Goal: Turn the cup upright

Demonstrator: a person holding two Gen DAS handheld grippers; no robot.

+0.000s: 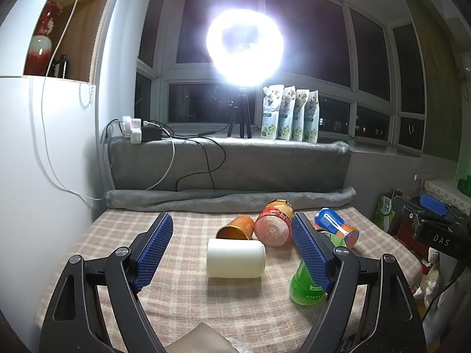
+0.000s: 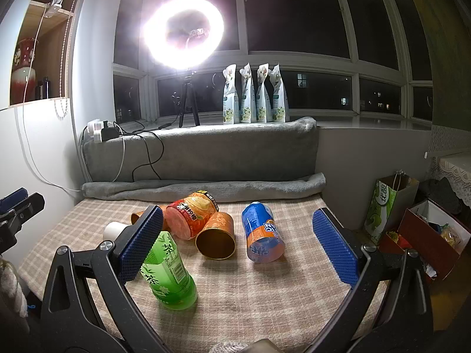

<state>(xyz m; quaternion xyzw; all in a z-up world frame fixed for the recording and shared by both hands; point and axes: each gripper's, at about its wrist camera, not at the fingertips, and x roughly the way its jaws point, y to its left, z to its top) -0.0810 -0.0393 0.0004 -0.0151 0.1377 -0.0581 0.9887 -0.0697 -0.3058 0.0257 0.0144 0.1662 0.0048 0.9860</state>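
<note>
While both claws hang wide apart and hold nothing, several cups and bottles lie tipped over on the checked surface. The left claw is aimed at the white cup, which lies on its side across the view, its closed end to the right as far as I can tell. The right claw looks toward the orange cup, also on its side, with its mouth turned to the camera. A second orange cup lies just behind the white one in the left view.

Which cup the task means is not certain — I judge the white cup, because it sits centred between the left fingers. Beside these lie a green bottle, a blue bottle and a red snack tub; the tub touches the orange cup.

To do the step well, the left claw should move down and forward until its fingers stand on both sides of the cup body, near the middle, then close gently — the wall may be thin and could bend. After that it should lift a little and rotate the wrist so the mouth faces up, and set the base flat on the surface, away from the other orange cup.
</note>
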